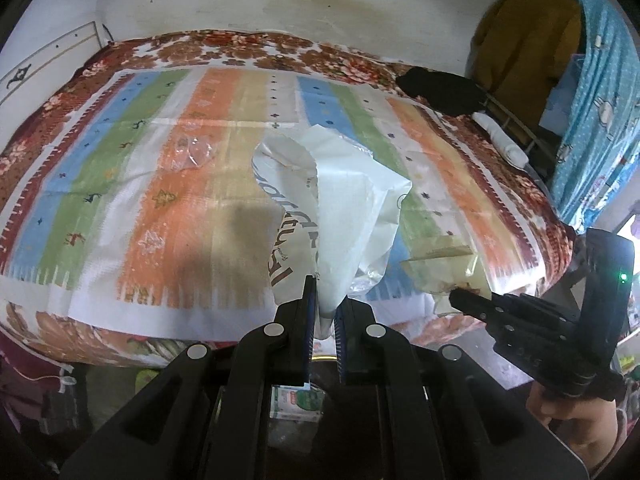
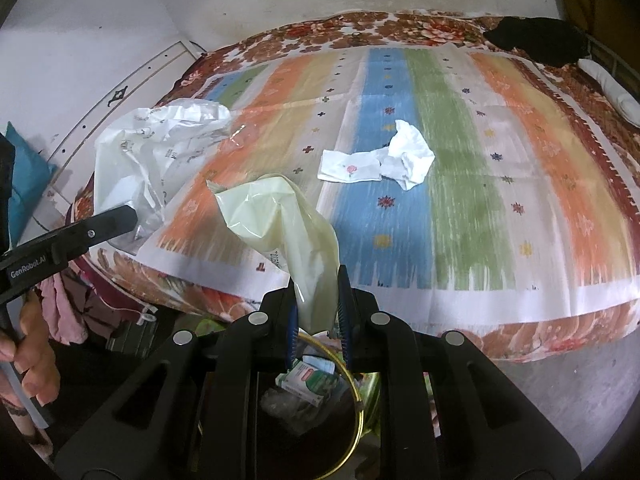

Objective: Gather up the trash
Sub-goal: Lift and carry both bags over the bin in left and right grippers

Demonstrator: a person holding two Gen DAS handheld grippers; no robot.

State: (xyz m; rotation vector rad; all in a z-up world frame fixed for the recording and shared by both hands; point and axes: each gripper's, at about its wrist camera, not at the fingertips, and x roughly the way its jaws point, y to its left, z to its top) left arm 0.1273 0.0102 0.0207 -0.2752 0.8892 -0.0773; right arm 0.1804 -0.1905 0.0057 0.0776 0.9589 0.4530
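My left gripper [image 1: 326, 312] is shut on a white plastic bag with brown lettering [image 1: 344, 196], held above the near edge of the bed; the bag also shows in the right wrist view [image 2: 136, 160]. My right gripper [image 2: 318, 312] is shut on a pale yellow plastic wrapper [image 2: 288, 224], which also shows in the left wrist view [image 1: 444, 264]. Both hang over a dark bin with a gold rim [image 2: 356, 412] holding a green-and-white carton [image 2: 312, 380]. Crumpled white paper [image 2: 380, 160] and a clear plastic scrap [image 1: 192, 152] lie on the striped mat [image 2: 460, 208].
The bed has a floral blanket [image 1: 240, 50] under the mat. A black cloth [image 2: 536, 38] and a white roll [image 2: 608, 84] lie at the far right corner. A blue curtain [image 1: 600, 100] hangs right. Clothes [image 2: 72, 304] lie on the floor at left.
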